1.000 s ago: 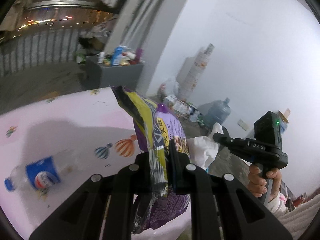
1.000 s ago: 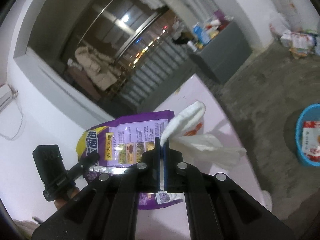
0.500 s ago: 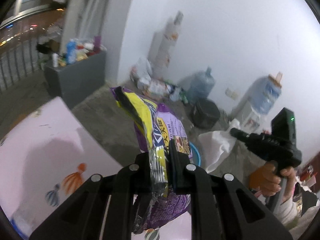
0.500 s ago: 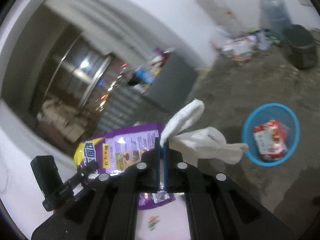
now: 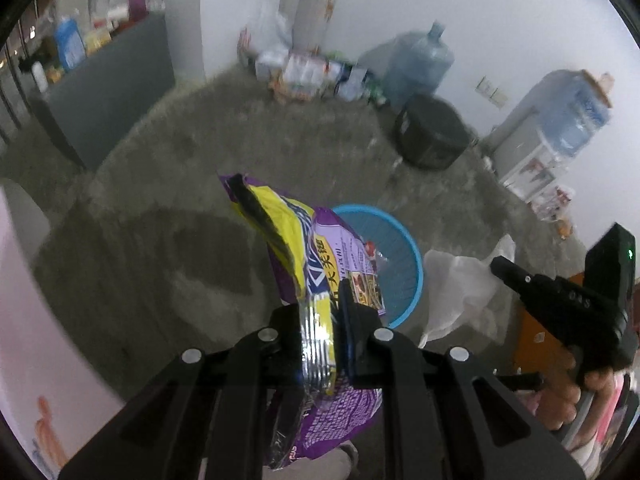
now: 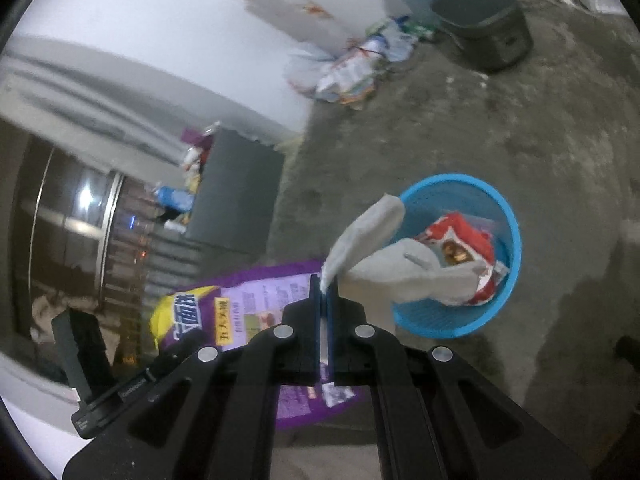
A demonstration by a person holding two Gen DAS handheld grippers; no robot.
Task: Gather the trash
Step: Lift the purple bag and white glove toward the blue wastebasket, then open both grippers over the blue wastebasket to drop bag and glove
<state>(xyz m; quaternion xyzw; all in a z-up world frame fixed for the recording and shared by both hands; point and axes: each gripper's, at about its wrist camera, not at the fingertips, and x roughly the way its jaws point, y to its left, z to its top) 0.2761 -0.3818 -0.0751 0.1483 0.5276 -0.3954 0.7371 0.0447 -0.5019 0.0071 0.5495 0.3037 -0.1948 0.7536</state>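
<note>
My left tongs [image 5: 322,320] pinch the purple snack bag [image 5: 320,264]. My right tongs [image 6: 325,292] pinch the white tissue [image 6: 384,256]. Both hang over the near rim of the blue bin [image 6: 512,240] on the floor. If I let go too soon, the floppy bag may slip outside the rim.

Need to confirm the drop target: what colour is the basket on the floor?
Bright blue basket, clearest in the right wrist view.
</note>
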